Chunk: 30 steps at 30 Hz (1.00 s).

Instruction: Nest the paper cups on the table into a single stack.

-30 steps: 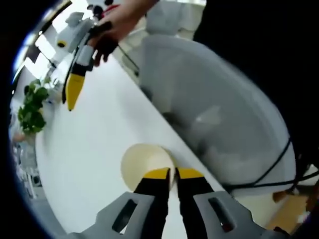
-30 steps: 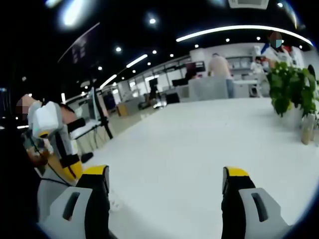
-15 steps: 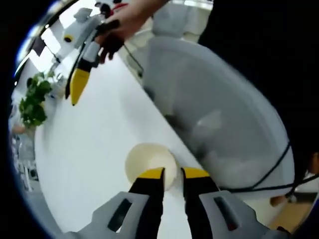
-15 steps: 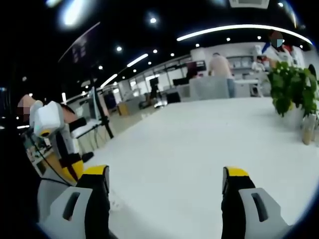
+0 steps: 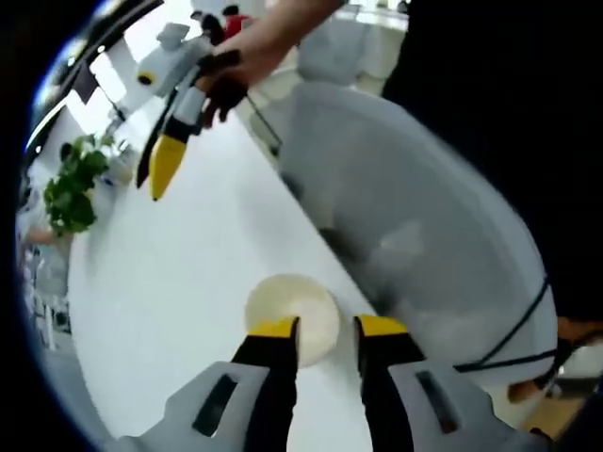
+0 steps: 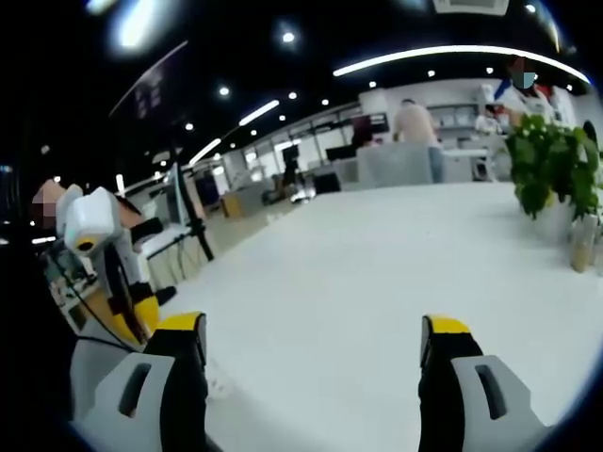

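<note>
One paper cup (image 5: 292,314) shows in the lower middle of the left gripper view, cream-white and round. Its open mouth faces the camera, so the pale inside and thin rim are plain. It rests on the white desk (image 5: 179,273) close to the desk's right-hand edge. Whether more cups are nested inside it cannot be told.

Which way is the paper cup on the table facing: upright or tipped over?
Upright: the paper cup shows its round open mouth and pale inside, standing on the table.
</note>
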Available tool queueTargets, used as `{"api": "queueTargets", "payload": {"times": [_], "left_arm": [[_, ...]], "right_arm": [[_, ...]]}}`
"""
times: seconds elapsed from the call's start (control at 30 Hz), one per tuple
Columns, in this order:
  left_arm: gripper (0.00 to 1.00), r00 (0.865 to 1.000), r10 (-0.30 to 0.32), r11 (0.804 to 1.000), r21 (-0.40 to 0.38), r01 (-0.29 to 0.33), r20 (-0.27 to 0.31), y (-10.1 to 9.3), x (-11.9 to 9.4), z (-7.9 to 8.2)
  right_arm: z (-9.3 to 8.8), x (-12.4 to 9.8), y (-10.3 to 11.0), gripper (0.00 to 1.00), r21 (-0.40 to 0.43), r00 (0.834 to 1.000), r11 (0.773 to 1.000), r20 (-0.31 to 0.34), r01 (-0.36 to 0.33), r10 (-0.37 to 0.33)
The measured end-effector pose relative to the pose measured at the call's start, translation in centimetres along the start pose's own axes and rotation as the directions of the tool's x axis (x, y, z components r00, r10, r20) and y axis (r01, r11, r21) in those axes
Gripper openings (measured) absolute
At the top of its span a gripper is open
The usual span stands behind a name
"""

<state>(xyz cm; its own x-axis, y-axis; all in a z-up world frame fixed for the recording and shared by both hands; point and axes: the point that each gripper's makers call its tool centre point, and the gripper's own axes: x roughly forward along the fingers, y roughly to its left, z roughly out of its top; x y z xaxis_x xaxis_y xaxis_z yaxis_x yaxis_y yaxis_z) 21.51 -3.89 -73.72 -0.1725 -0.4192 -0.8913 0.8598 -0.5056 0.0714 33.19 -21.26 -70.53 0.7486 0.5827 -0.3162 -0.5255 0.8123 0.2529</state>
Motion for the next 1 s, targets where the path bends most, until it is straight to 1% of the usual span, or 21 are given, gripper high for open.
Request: {"api": "queueTargets", "payload": {"times": [0.1, 0.17, 0.2, 0.23, 0.3, 0.33, 0.37, 0.43, 0.47, 0.5, 0.57, 0.6, 0.63, 0.67, 0.73, 0.77, 0.8, 0.83, 0.93, 0.97, 1.0], "left_arm": [[0.26, 1.0, 0.009, 1.0, -0.001, -0.009, 0.005, 0.0, -0.1, -0.1], [0.27, 0.999, 0.018, 0.999, -0.03, -0.017, 0.027, 0.0, -0.3, 0.0], [0.3, 0.999, 0.021, 0.999, -0.041, -0.02, 0.034, 0.0, -0.4, 0.0], [0.33, 0.998, 0.037, 0.998, -0.046, -0.035, 0.05, 0.2, -0.5, 0.2], [0.39, 0.994, 0.071, 0.997, -0.03, -0.069, 0.085, 0.6, -0.8, 0.6], [0.41, 0.993, 0.08, 0.996, -0.037, -0.077, 0.088, 0.7, -0.9, 0.6], [0.42, 0.991, 0.094, 0.994, -0.06, -0.089, 0.099, 0.9, -1.0, 0.6], [0.45, 0.987, 0.103, 0.991, -0.093, -0.092, 0.12, 1.0, -1.1, 0.7], [0.46, 0.985, 0.119, 0.988, -0.117, -0.105, 0.127, 1.2, -1.3, 0.7], [0.48, 0.979, 0.138, 0.984, -0.131, -0.119, 0.147, 1.5, -1.4, 0.8], [0.49, 0.968, 0.161, 0.974, -0.187, -0.125, 0.191, 1.7, -1.7, 1.1], [0.49, 0.964, 0.177, 0.967, -0.215, -0.133, 0.197, 2.0, -1.9, 1.1], [0.5, 0.957, 0.202, 0.957, -0.251, -0.147, 0.207, 2.4, -2.2, 1.1], [0.51, 0.95, 0.216, 0.954, -0.257, -0.156, 0.226, 2.6, -2.5, 1.2], [0.52, 0.938, 0.245, 0.941, -0.295, -0.168, 0.246, 2.9, -3.0, 1.2], [0.54, 0.93, 0.259, 0.932, -0.321, -0.169, 0.262, 3.0, -3.2, 1.2], [0.57, 0.916, 0.275, 0.918, -0.362, -0.161, 0.29, 3.2, -3.5, 1.3], [0.59, 0.906, 0.295, 0.905, -0.394, -0.162, 0.304, 3.4, -3.7, 1.2], [0.67, 0.905, 0.312, 0.891, -0.42, -0.174, 0.288, 3.5, -3.7, 0.2], [0.7, 0.909, 0.316, 0.881, -0.44, -0.175, 0.272, 3.4, -3.6, -0.4], [0.72, 0.908, 0.321, 0.879, -0.443, -0.179, 0.269, 3.4, -3.6, -0.6]], "right_arm": [[-0.1, 0.1, 0.0, 0.92, 0.002, 1.0, 1.0, 0.0, 0.0, 0.0], [-0.2, 0.3, 0.1, 0.92, 0.003, 1.0, 1.0, -0.003, -0.002, 0.002], [-0.3, 0.4, 0.2, 0.92, 0.003, 1.0, 1.0, -0.004, -0.003, 0.003], [-0.3, 0.4, 0.3, 0.92, 0.002, 1.0, 1.0, -0.005, -0.005, 0.005], [-0.5, 0.6, 0.4, 0.92, 0.004, 1.0, 1.0, -0.009, -0.01, 0.01], [-0.5, 0.6, 0.4, 0.93, 0.004, 1.0, 1.0, -0.011, -0.01, 0.01], [-0.5, 0.6, 0.4, 0.93, 0.005, 1.0, 1.0, -0.01, -0.011, 0.011], [-0.6, 0.7, 0.5, 0.93, 0.008, 1.0, 1.0, -0.013, -0.014, 0.014], [-0.7, 0.7, 0.5, 0.94, 0.007, 1.0, 1.0, -0.016, -0.014, 0.014], [-0.7, 0.7, 0.5, 0.94, 0.008, 1.0, 1.0, -0.017, -0.015, 0.015], [-0.7, 0.7, 0.6, 0.95, 0.007, 1.0, 1.0, -0.019, -0.016, 0.016], [-0.7, 0.7, 0.6, 0.96, 0.006, 1.0, 1.0, -0.02, -0.016, 0.016], [-0.7, 0.7, 0.6, 0.96, 0.005, 1.0, 1.0, -0.022, -0.017, 0.017], [-0.8, 0.7, 0.6, 0.97, 0.003, 1.0, 1.0, -0.024, -0.018, 0.018], [-0.9, 0.7, 0.6, 0.98, 0.002, 0.999, 1.0, -0.028, -0.019, 0.019], [-0.9, 0.7, 0.6, 0.99, 0.001, 0.999, 1.0, -0.028, -0.019, 0.019], [-1.1, 0.7, 0.5, 1.0, 0.001, 0.999, 1.0, -0.032, -0.019, 0.019], [-1.2, 0.7, 0.6, 1.0, 0.0, 0.999, 1.0, -0.039, -0.021, 0.021], [-1.4, 0.7, 0.6, 1.0, -0.007, 0.999, 1.0, -0.04, -0.022, 0.022], [-1.5, 0.7, 0.7, 1.0, -0.011, 0.999, 1.0, -0.042, -0.023, 0.023], [-1.7, 0.7, 0.7, 1.0, -0.015, 0.999, 1.0, -0.049, -0.025, 0.024]]}}
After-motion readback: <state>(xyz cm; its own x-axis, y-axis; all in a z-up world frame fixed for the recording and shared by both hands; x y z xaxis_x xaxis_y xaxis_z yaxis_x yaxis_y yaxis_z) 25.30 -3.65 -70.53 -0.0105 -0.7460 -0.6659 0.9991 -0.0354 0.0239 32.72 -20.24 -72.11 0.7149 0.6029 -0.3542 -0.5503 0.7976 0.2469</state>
